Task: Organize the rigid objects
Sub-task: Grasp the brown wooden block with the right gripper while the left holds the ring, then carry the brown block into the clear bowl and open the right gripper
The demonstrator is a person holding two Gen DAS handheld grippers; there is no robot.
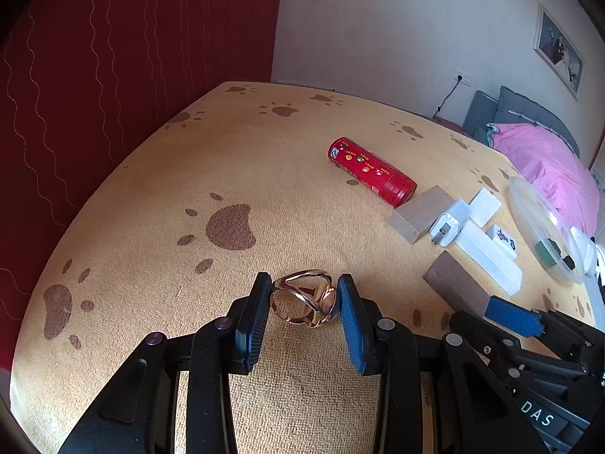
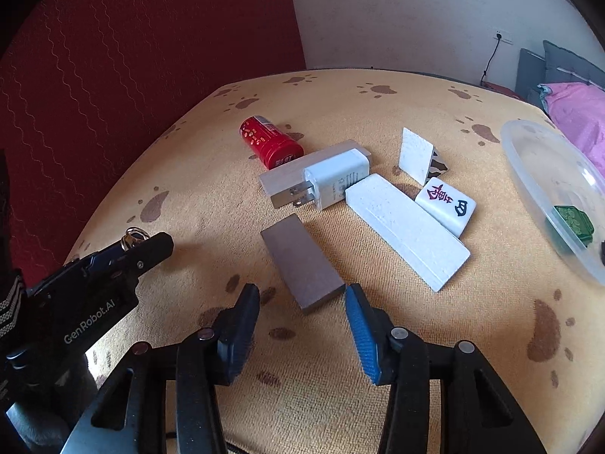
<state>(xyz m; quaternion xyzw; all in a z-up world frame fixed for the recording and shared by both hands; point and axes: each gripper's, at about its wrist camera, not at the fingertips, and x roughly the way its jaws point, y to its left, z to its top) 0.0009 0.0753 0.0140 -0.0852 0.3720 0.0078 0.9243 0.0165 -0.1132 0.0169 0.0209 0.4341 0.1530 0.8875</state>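
Gold ring [image 1: 302, 299] sits between the left gripper [image 1: 302, 302] pads, apparently clamped, low over the paw-print cloth [image 1: 227, 151]; right gripper [image 2: 302, 325] gapes wide, just short of the brown block [image 2: 302, 265]; clear bowl [image 2: 529, 159] lies far right.

Home bedroom; pink bedding [image 1: 544, 159].

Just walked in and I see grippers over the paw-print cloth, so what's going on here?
A person with two handheld grippers is sorting small hard objects. The left gripper is shut on a gold metal ring piece. The right gripper is open, facing the dark brown block. A red can, charger, white blocks and mahjong tile lie loose; the clear container holds a green piece.
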